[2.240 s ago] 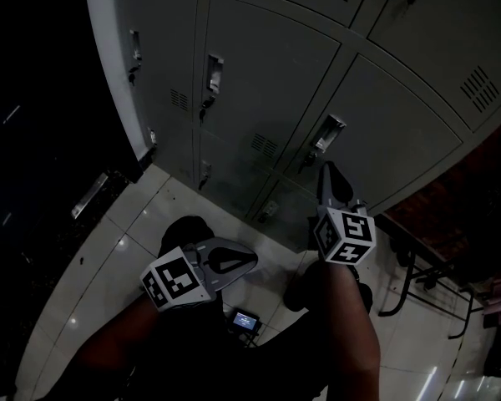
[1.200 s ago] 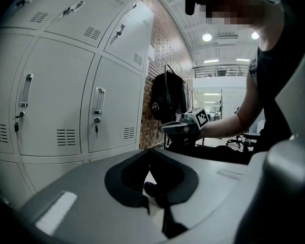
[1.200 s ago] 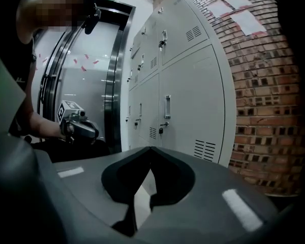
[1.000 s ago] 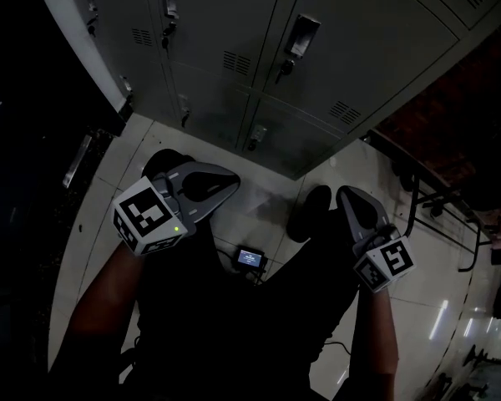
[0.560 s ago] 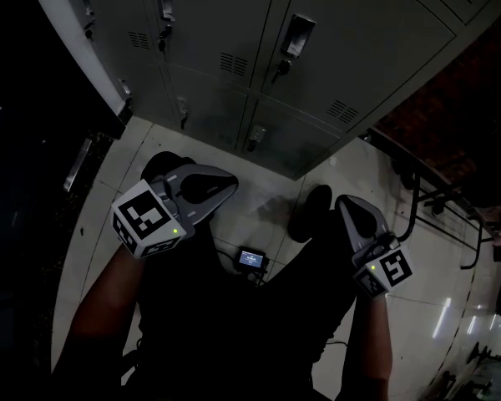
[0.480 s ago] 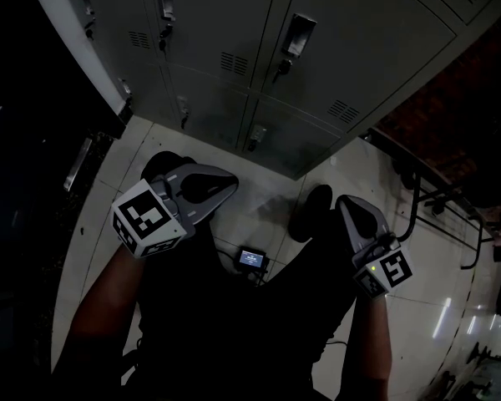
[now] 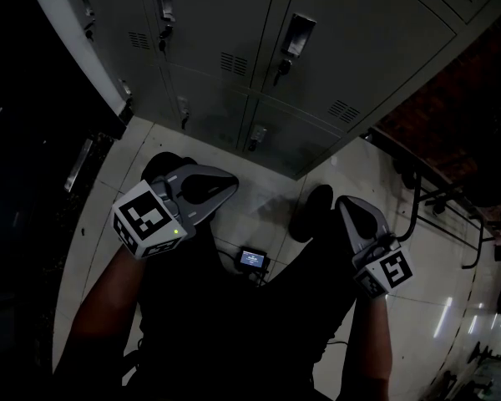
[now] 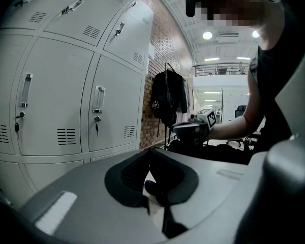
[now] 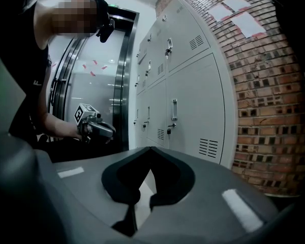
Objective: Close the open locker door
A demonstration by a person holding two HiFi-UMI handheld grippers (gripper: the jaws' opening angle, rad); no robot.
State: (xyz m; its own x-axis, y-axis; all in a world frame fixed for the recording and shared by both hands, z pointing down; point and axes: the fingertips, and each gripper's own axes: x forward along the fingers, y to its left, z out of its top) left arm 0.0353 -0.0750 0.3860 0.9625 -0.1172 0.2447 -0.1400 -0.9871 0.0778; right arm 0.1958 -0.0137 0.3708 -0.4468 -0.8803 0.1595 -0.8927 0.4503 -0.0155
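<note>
The grey lockers fill the top of the head view, and every door I can see lies flush with its neighbours. They also show in the left gripper view and the right gripper view. My left gripper hangs low in front of my body, away from the lockers, with its jaws shut on nothing. My right gripper is held low at the right, also apart from the lockers, its jaws shut and empty.
A black backpack hangs on a rack beside the lockers. A brick wall stands at the lockers' right end and a metal-framed doorway at their left. A small lit device hangs by my legs above the tiled floor.
My right gripper has drawn back from the locker door and come down beside my body. Over the last second both grippers have hardly moved.
</note>
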